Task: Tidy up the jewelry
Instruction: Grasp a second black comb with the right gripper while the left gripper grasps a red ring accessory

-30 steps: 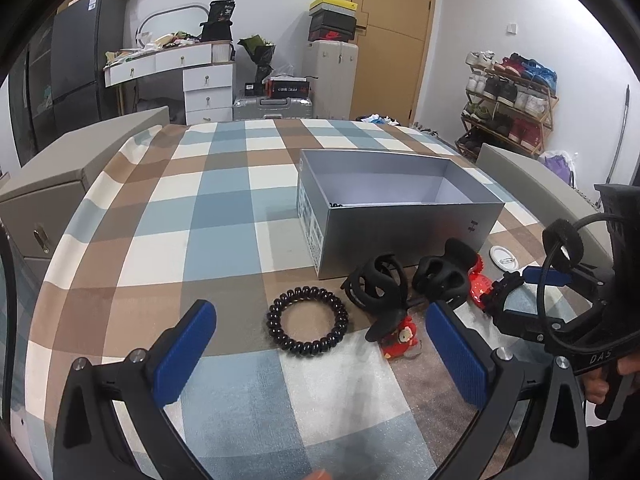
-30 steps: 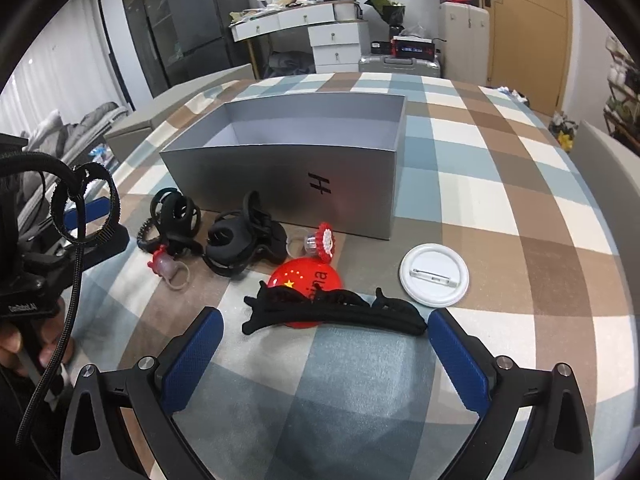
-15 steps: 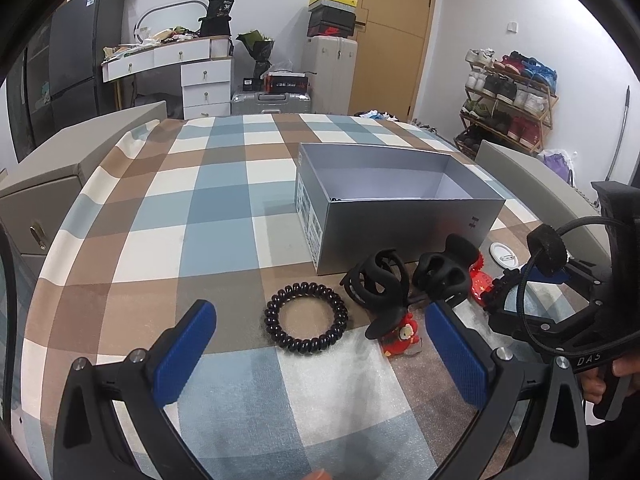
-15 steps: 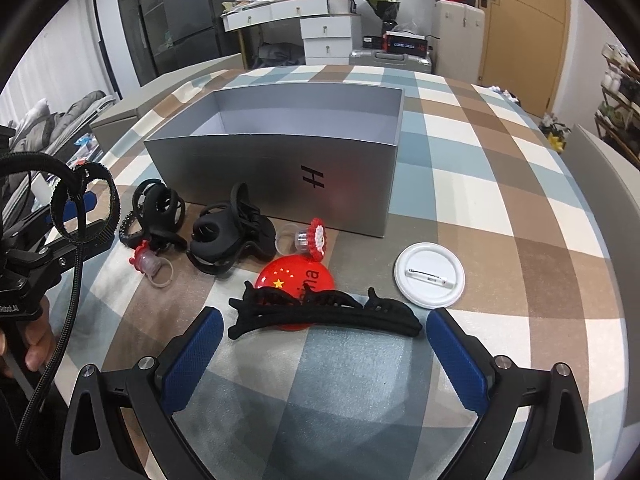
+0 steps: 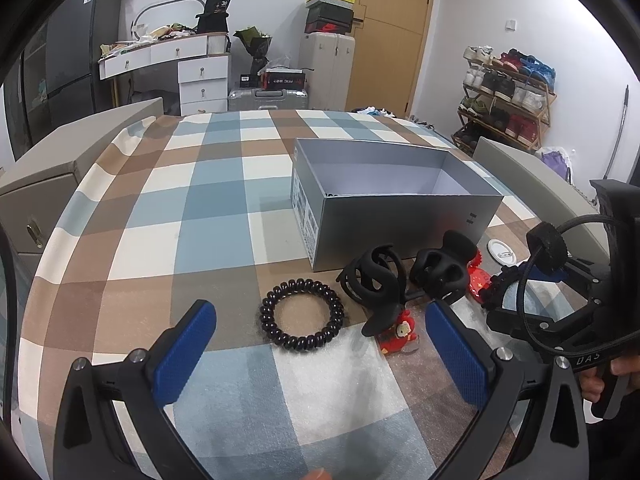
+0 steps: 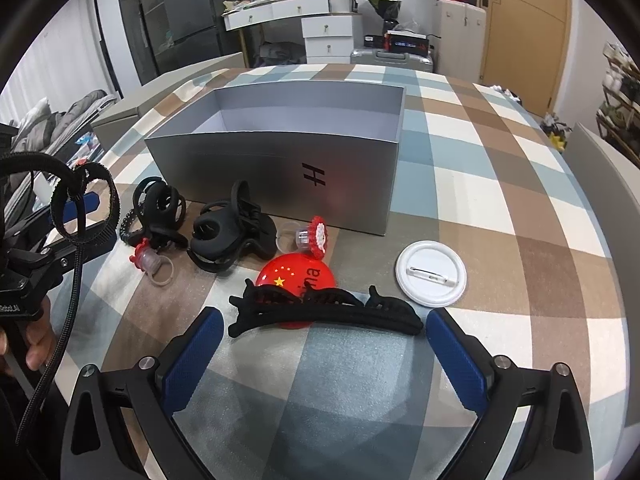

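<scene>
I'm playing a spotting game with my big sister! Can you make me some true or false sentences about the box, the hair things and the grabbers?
1. The grey box has nothing visible inside it. True.
2. The left gripper is squeezing the black coil hair tie. False: its jaws are wide open and the tie lies on the checked cloth.
3. The long black hair clip lies partly over the red badge. True.
4. The white badge is inside the box. False: it lies on the cloth in front of the box.
5. The right gripper is open and empty. True.
</scene>
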Tool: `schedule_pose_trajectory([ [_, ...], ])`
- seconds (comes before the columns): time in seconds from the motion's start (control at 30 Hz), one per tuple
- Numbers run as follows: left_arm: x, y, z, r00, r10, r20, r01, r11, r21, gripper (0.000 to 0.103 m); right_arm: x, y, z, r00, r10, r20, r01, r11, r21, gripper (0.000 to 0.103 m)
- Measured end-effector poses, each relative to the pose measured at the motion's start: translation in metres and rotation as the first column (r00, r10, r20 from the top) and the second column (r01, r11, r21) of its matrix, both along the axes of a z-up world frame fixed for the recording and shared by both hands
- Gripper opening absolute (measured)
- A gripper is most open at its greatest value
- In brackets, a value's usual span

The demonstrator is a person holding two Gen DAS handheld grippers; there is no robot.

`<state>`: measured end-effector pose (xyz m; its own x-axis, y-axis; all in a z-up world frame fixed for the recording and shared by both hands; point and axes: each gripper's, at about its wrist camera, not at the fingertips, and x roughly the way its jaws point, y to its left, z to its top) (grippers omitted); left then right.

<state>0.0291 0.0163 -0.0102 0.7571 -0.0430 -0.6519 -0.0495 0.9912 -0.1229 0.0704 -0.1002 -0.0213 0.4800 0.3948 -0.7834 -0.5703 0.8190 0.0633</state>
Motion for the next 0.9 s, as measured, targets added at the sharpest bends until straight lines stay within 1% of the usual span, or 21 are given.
schedule_pose_trajectory([
  [0.23,-0.001,-0.009,0.000,1.000,-0.026,-0.006,0.026,0.999,0.037,0.102,-0.001,0.000,0.000,1.000,-0.003,0.006,0.003,1.000,-0.005,0.098],
  [0.3,-0.002,-0.012,0.000,0.999,-0.038,-0.009,0.039,0.998,0.051,0.102,-0.002,0.000,0.000,1.000,-0.001,0.012,0.001,1.000,-0.010,0.095],
  [0.43,-0.003,-0.017,0.000,0.998,-0.058,-0.011,0.058,0.995,0.079,0.102,-0.005,-0.001,0.001,1.000,0.007,0.018,-0.007,1.000,0.000,0.095],
  [0.5,-0.003,-0.020,0.001,0.998,-0.060,-0.015,0.061,0.993,0.100,0.102,-0.006,-0.003,0.003,1.000,0.008,0.025,-0.008,1.000,0.018,0.095],
  [0.57,-0.002,-0.025,0.000,0.997,-0.070,-0.039,0.074,0.989,0.126,0.102,-0.009,-0.007,0.006,0.999,0.013,0.032,-0.014,0.999,0.046,0.095],
  [0.7,-0.004,-0.033,0.000,0.993,-0.101,-0.059,0.108,0.983,0.145,0.102,-0.010,-0.012,0.009,0.999,0.022,0.033,-0.025,0.997,0.076,0.095],
  [0.73,-0.004,-0.035,0.000,0.991,-0.116,-0.069,0.124,0.983,0.134,0.102,-0.011,-0.013,0.010,0.999,0.028,0.037,-0.031,0.996,0.079,0.095],
  [0.8,-0.003,-0.036,0.000,0.985,-0.153,-0.086,0.160,0.983,0.089,0.102,-0.012,-0.014,0.011,0.998,0.030,0.047,-0.034,0.996,0.082,0.095],
  [0.83,-0.003,-0.035,0.000,0.980,-0.178,-0.087,0.182,0.982,0.047,0.102,-0.013,-0.015,0.013,0.998,0.032,0.049,-0.037,0.996,0.086,0.095],
  [0.87,-0.005,-0.034,0.001,0.978,-0.195,-0.079,0.197,0.980,0.022,0.101,-0.013,-0.015,0.014,0.998,0.036,0.050,-0.040,0.995,0.092,0.095],
  [0.9,-0.006,-0.034,0.003,0.976,-0.207,-0.069,0.208,0.978,0.009,0.096,-0.013,-0.016,0.014,0.998,0.037,0.051,-0.041,0.994,0.096,0.095],
])
